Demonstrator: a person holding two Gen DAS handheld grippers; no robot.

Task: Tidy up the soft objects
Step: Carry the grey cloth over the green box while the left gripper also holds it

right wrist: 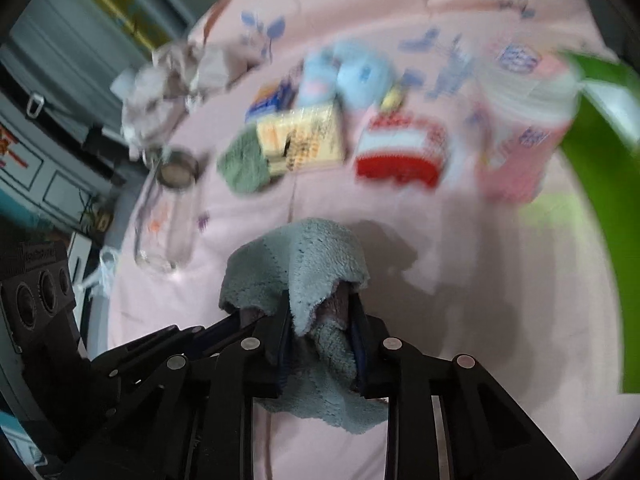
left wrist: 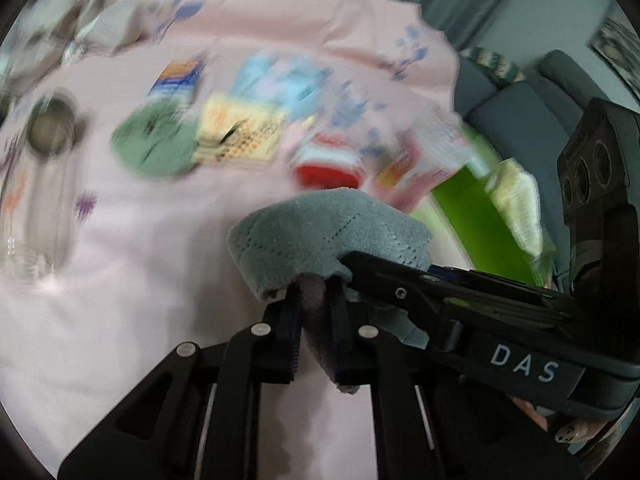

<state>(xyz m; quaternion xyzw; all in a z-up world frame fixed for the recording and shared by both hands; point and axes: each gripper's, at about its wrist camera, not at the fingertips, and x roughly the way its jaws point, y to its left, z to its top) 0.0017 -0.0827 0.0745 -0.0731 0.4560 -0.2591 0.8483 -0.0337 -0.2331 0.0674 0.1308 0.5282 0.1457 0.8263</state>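
The left tool (left wrist: 316, 312) is closed on a fold of the grey-blue cloth (left wrist: 320, 228), which bunches up over its tips. The right tool (right wrist: 320, 320) is likewise clamped on the same cloth (right wrist: 304, 264), and its fingers (left wrist: 400, 280) reach in from the right in the left view, close beside the left tool. The cloth hangs between both tools above a pink sheet (left wrist: 140, 260) with blue flower print. Farther out on the sheet, blurred, lie a green cloth (right wrist: 244, 164), a yellow patterned pad (right wrist: 304, 140), a red and white item (right wrist: 400, 152) and a light blue soft item (right wrist: 352, 76). A clear glass jar (right wrist: 168, 216) lies on its side to the left. A green bin (right wrist: 600, 184) stands at the right edge
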